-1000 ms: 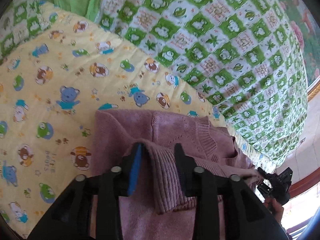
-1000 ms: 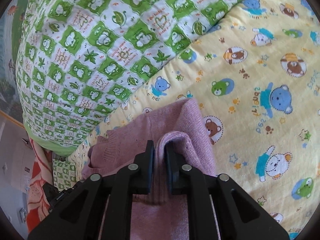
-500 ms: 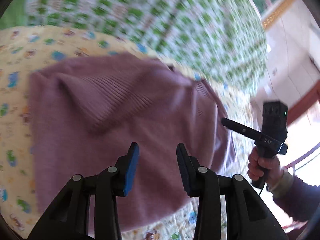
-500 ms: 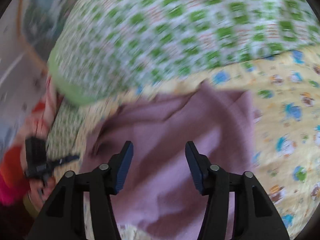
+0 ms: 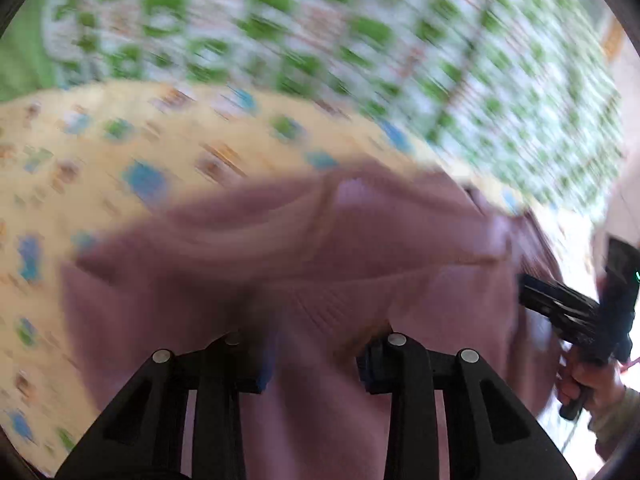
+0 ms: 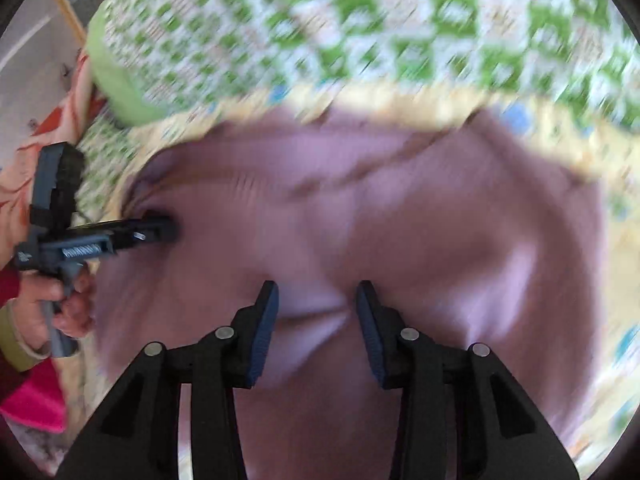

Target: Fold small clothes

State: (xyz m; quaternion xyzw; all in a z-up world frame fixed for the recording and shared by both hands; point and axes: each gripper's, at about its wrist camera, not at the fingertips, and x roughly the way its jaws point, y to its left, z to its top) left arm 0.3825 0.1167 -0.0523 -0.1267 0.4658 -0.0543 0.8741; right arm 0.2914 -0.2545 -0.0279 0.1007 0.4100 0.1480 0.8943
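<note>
My left claw (image 5: 316, 356), jaws closing, has sweater (image 5: 360, 272) knit bunched between its pads though blur hides whether they press it, while my right claw (image 6: 316, 320), jaws closing and still apart, straddles a raised fold of the same sweater lying on the yellow quilt (image 5: 100, 152).

Black left gripper (image 5: 316, 344) and right gripper (image 6: 316, 320): blue pads (image 6: 262, 336), silver screws (image 6: 224, 333). Beside the grey handle (image 6: 60, 320), an olive cuff (image 6: 16, 344).
</note>
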